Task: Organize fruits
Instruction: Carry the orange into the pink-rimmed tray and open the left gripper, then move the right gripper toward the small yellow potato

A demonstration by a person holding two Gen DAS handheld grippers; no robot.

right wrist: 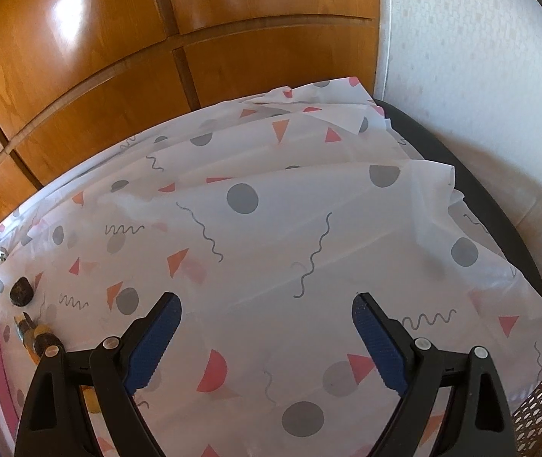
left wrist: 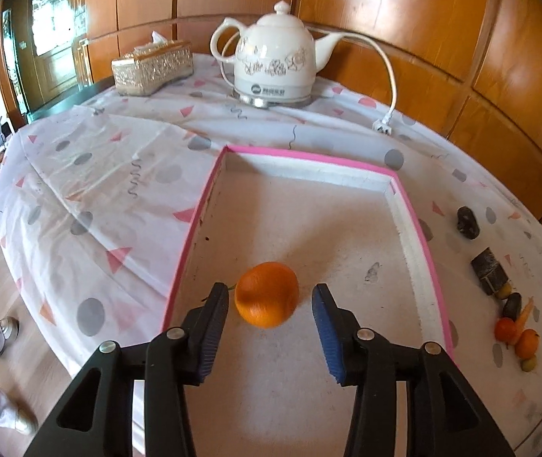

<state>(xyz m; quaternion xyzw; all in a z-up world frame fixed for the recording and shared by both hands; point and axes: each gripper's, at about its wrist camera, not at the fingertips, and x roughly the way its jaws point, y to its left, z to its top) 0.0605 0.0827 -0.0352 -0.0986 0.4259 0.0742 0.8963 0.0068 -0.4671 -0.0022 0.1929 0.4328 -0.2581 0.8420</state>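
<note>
In the left wrist view an orange sits low in a white foam tray with a pink rim, near its left wall. My left gripper straddles the orange; a gap shows between the fruit and the right pad, so the jaws are open. A small heap of fruits, oranges and smaller yellow ones, lies on the cloth right of the tray. In the right wrist view my right gripper hangs wide open over the patterned tablecloth with nothing between its fingers.
A white kettle with cord and plug and a tissue box stand at the back. Dark lumps and a dark block lie right of the tray. A person's shoes are on the floor at left. A black chair is at the table's right edge.
</note>
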